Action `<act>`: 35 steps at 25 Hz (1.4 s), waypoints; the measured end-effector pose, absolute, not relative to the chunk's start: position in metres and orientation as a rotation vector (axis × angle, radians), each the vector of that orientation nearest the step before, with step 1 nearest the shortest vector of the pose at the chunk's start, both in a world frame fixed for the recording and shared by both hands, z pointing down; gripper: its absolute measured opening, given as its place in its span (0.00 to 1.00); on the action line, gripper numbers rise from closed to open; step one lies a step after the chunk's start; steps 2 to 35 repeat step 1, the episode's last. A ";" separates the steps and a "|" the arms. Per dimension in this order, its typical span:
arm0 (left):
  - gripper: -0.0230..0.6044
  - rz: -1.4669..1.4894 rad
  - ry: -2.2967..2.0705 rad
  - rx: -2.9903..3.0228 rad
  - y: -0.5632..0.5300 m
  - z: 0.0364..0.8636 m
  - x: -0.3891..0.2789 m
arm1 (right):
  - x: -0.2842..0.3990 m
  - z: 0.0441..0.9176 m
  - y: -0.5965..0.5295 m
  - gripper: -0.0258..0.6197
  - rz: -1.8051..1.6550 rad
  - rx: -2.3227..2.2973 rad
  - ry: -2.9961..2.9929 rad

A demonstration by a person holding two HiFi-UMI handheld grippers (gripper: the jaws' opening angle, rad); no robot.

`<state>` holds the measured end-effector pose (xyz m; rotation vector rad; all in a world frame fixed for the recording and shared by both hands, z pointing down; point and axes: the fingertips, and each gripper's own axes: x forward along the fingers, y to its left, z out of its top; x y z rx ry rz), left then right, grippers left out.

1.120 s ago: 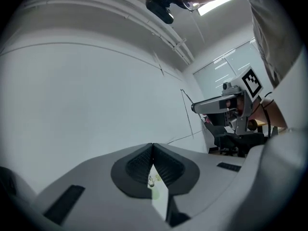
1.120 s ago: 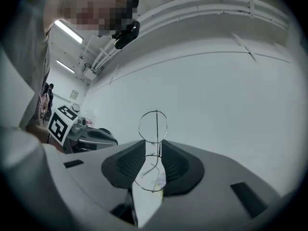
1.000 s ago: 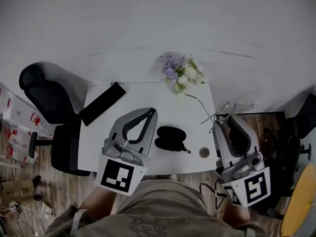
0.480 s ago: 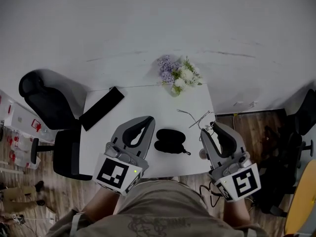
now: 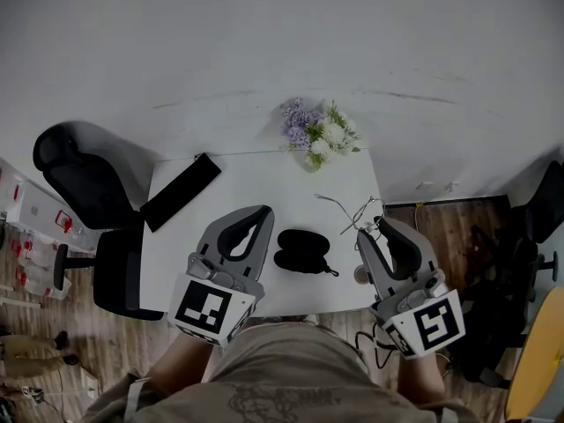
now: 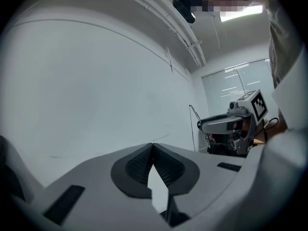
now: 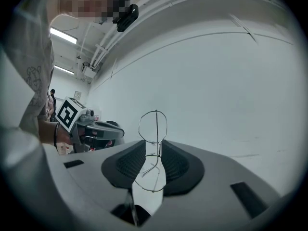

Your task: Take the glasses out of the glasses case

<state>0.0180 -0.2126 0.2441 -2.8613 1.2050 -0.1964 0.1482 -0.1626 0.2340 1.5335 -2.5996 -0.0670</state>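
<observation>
The right gripper (image 7: 154, 146) has its 2 ribbed black pads pinched on the thin silver wire-framed glasses (image 7: 157, 153), with 1 lens ring standing above the fingertips. In the head view the glasses (image 5: 351, 211) reach out past that gripper's tips, out of the black oval glasses case (image 5: 302, 249). The case lies on the white rectangular table (image 5: 264, 170) just left of those tips, between the 2 grippers. The left gripper (image 6: 153, 147) has its tips pressed together on nothing. Farther out, a bunch of purple and white flowers (image 5: 317, 135) stands at the table's far edge, and a flat black rectangular pouch (image 5: 181, 190) lies beyond the left gripper's outer side.
</observation>
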 end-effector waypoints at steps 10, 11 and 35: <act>0.06 -0.200 1.206 -2.861 -0.212 0.245 0.018 | 0.148 0.233 -0.162 0.22 -0.070 1.534 -2.600; 0.06 -0.200 1.206 -2.861 -0.212 0.245 0.018 | 0.148 0.233 -0.162 0.22 -0.070 1.534 -2.600; 0.06 -0.200 1.206 -2.861 -0.212 0.245 0.018 | 0.148 0.233 -0.162 0.22 -0.070 1.534 -2.600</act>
